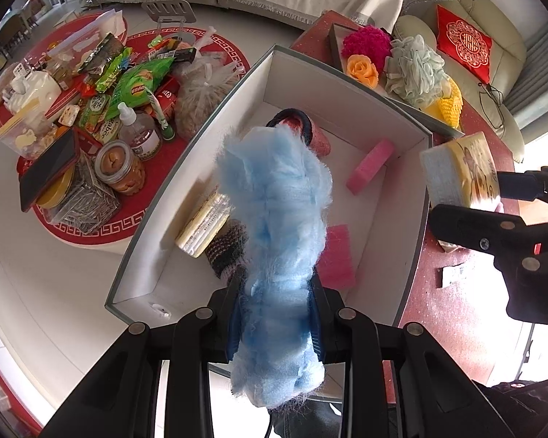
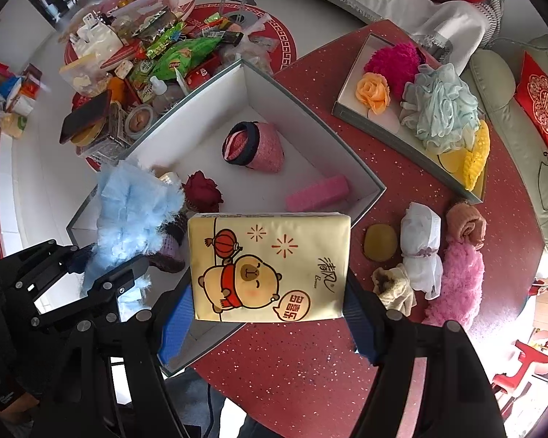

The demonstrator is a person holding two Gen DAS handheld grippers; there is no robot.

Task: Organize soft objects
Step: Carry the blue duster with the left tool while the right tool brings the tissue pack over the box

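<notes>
Over the middle of both pictures sits a big white box point(image 1: 347, 84) on the red desk point(image 2: 310, 365), and both hands are busy above it. The left hand-held gripper point(image 1: 277, 314) is squeezed tight on a fluffy blue puff point(image 1: 274, 219), which hangs over the near end of the box. The right hand-held gripper point(image 2: 268, 314) is closed on a yellow tissue pack point(image 2: 268, 266), held flat just above the box's near corner. I think the step now is dropping these two soft things into the box. Next, each one should go down into a bare spot and then be let go, not on top of the pink sponge point(image 2: 318, 193), the pink hair band point(image 2: 254, 148) or the dark red rose point(image 2: 202, 191) already inside. More soft things wait at the lower right of the right view: a pink fuzzy cloth point(image 2: 456, 284), a white cloth bundle point(image 2: 422, 248) and a peach rolled towel point(image 2: 465, 224). A flat tray point(image 2: 347, 109) at the upper right holds a bath puff point(image 2: 442, 106) and an orange rose point(image 2: 372, 91). The tissue pack shows a cartoon bear with a red lantern and some Chinese writing; the small word under it looks like "Breeze", but I am not sure. A green snack bag point(image 1: 139, 84) on the far round table has a red Lay's logo.
</notes>
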